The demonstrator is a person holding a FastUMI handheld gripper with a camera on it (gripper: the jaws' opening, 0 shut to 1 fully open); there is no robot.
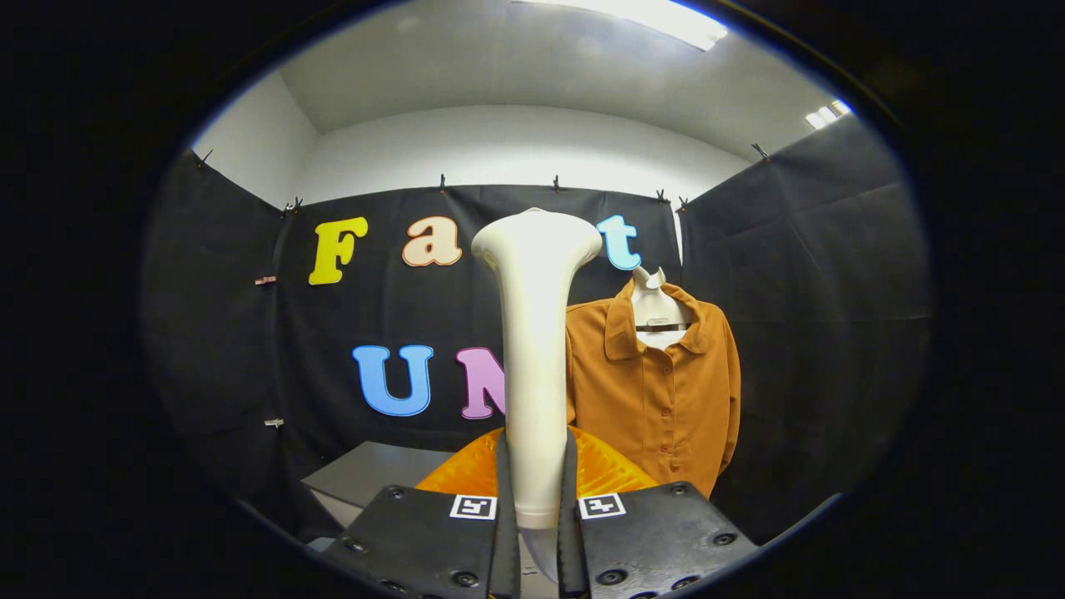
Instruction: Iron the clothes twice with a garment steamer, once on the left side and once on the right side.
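Hand-held gripper around one steamer

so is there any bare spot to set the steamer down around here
One free patch: the grey tabletop, ahead and left of the fingers, beside the orange thing. Straight ahead is crowded: the gripper is shut on the steamer, with the brown shirt hanging just beyond it.

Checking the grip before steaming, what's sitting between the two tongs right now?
In the gripper view, the tongs are shut on the white garment steamer handle, held upright; the orange shirt hangs beyond.
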